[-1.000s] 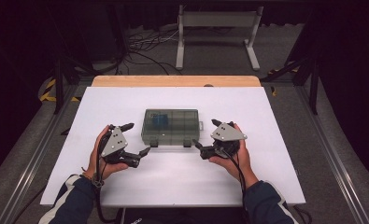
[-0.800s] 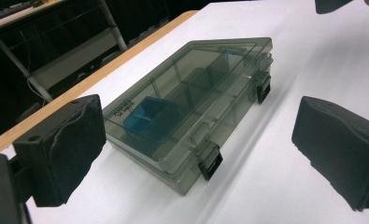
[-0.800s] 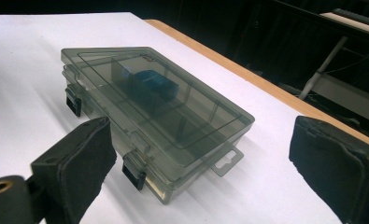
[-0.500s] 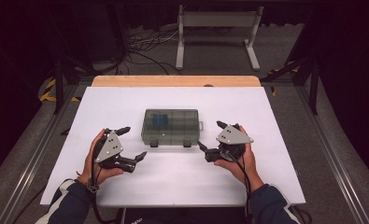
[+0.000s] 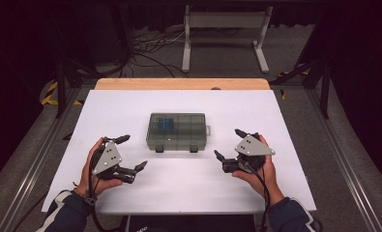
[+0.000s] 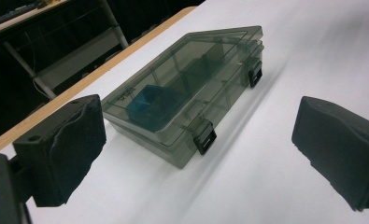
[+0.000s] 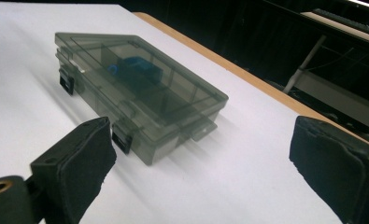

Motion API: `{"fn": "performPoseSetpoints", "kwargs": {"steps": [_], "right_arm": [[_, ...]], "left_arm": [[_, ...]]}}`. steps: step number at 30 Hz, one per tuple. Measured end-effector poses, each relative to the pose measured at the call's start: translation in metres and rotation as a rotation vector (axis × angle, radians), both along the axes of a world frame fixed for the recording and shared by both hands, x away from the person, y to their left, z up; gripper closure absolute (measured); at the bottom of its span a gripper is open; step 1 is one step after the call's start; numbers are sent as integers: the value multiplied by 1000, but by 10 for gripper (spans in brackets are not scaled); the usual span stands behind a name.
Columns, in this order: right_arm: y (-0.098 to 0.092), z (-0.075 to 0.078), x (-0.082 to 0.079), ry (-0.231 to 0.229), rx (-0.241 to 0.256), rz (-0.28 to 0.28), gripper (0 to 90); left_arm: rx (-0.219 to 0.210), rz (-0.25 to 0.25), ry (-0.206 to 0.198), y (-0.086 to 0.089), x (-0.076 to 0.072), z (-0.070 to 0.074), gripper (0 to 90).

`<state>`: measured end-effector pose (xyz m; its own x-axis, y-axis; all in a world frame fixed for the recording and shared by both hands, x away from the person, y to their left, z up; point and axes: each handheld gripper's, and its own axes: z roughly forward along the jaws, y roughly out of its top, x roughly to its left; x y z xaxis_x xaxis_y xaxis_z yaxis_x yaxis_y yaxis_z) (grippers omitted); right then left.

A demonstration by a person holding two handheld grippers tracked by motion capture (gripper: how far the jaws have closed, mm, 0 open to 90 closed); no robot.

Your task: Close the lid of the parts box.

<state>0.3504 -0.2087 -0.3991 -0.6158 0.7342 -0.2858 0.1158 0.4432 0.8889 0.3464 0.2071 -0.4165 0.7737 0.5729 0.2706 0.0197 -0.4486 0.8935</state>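
We hold both tools wide apart, left tool (image 5: 130,154) and right tool (image 5: 229,144) flanking the closed box (image 5: 178,131) mid-bench, its long axis running between them, about equally near.

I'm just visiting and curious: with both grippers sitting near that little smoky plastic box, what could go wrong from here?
The box lies loose on the smooth white table, so a push from one side might slide it. Its two front latches are small, and the wide padded fingers could slip off them. If it tips, the blue piece inside may shift.
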Motion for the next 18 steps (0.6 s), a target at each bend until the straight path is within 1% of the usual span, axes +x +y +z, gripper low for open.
{"fn": "performPoseSetpoints", "kwargs": {"steps": [1, 2, 4, 8, 11, 13, 14, 15, 16, 18], "right_arm": [[-2, -1, -1, 2, -2, -2, 67], [-4, -2, -2, 5, -5, -4, 67], [-7, -2, -5, 2, -12, -11, 67], [-11, -3, -9, 1, -14, -14, 66], [-15, -5, -13, 2, -29, -21, 66], [-17, -8, -16, 6, -34, -22, 64], [-18, -9, -17, 6, -40, -23, 65], [-19, -9, -17, 3, -45, -27, 64], [-20, -11, -18, 6, -48, -28, 64], [-23, -13, -20, 10, -47, -30, 64]], "left_arm": [[-3, 3, 2, 1, -1, -1, 35], [5, 2, 0, 2, -2, -1, 35], [9, 2, 7, 3, -3, -2, 35], [17, 9, 1, 6, -6, -4, 35], [13, 10, 13, 9, -10, -6, 35], [26, 8, 8, 12, -11, -7, 35], [20, 13, 9, 13, -12, -8, 35], [26, 15, 7, 15, -12, -8, 35], [21, 18, 13, 17, -12, -9, 36], [19, 19, 18, 19, -13, -11, 37]]}}
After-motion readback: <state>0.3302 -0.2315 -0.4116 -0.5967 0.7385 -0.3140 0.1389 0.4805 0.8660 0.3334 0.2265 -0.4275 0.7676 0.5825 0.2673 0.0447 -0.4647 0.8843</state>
